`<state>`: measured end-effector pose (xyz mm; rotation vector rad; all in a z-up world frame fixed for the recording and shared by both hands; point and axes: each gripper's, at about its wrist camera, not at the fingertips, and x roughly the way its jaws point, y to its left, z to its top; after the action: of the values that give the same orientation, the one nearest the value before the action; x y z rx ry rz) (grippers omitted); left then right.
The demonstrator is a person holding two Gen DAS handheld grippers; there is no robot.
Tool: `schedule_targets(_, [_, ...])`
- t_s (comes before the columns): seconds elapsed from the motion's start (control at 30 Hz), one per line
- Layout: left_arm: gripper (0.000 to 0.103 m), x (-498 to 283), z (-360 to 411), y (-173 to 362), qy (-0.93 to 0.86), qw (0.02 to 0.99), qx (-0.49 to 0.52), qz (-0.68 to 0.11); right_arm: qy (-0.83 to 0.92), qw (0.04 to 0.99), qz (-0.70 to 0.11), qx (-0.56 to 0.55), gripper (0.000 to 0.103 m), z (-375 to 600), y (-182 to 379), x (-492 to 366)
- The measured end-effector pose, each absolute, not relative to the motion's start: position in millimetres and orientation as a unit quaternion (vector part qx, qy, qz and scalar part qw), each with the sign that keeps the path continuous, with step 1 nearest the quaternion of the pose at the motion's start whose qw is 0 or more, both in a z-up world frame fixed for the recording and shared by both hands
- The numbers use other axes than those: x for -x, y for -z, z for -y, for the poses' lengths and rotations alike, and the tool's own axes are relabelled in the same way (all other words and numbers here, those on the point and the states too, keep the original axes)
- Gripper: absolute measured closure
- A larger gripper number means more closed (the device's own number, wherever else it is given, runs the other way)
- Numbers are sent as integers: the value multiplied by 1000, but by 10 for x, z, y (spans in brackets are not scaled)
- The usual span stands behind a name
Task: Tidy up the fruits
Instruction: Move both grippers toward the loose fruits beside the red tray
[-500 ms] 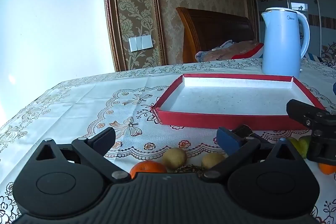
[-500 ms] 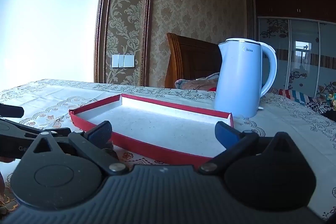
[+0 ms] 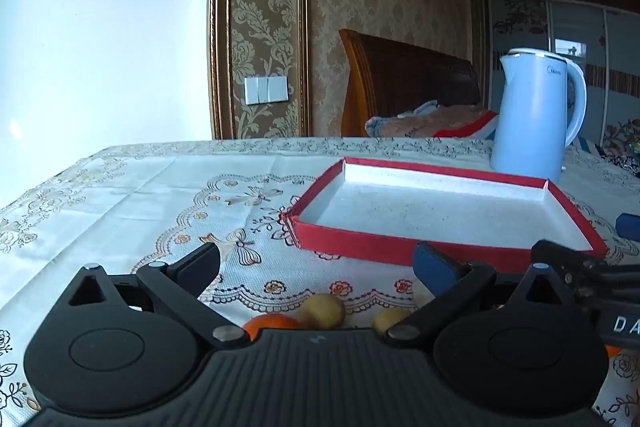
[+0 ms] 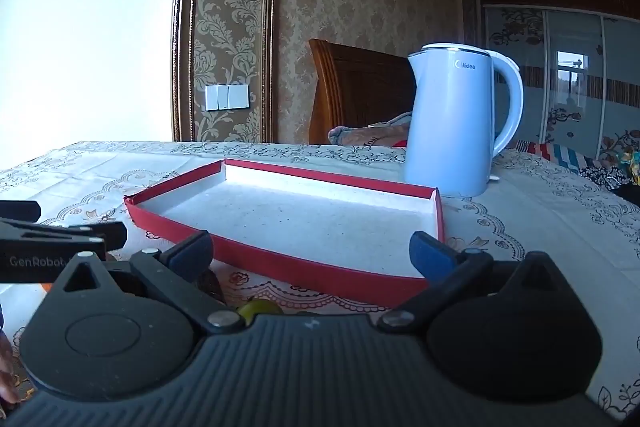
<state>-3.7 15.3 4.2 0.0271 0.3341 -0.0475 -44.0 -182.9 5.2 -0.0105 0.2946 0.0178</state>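
Left gripper [image 3: 316, 263] held low and level, jaws spread wide, nothing between; orange [image 3: 270, 323] and two yellowish fruits [image 3: 323, 311] at lower centre. Right gripper [image 4: 312, 247] likewise agape, facing red tray [image 4: 304, 267] mid-frame

Readable markings on kettle and grippers

"Midea" is printed near the top rim of the white kettle [image 4: 456, 123]. "GenRobot" is read on the left gripper [image 4: 60, 227] body, left of the kettle; "DA", cut off, is seen on the right gripper [image 3: 624, 231] body.
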Motion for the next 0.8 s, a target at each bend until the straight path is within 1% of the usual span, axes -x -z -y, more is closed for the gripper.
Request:
schedule_targets(0.1, [0,60,-119,-56,19,988,-23,-154,-16,990,-141,1,0,1848,-106,447])
schedule_targets(0.23, [0,4,-88,-47,13,982,-46,-183,5,990,-141,5,0,1827,-110,443])
schedule_targets(0.37, [0,11,-146,-43,18,982,-23,-189,33,982,-183,27,0,1751,-86,335])
schedule_targets(0.47, [0,-13,-179,-34,1,981,-19,-195,14,983,-178,31,0,1760,-73,374])
schedule_targets(0.53, [0,-34,-238,-38,-2,980,-5,-201,7,987,-159,20,0,1793,-93,446])
schedule_targets(0.6, [0,-72,-330,-32,-6,977,18,-211,14,988,-156,8,0,1839,-96,461])
schedule_targets(0.73, [0,-124,-501,-25,-8,973,61,-224,23,981,-191,-27,0,1975,-68,369])
schedule_targets(0.8, [0,-118,-528,-22,-16,973,63,-221,24,977,-207,-34,0,2005,-41,315])
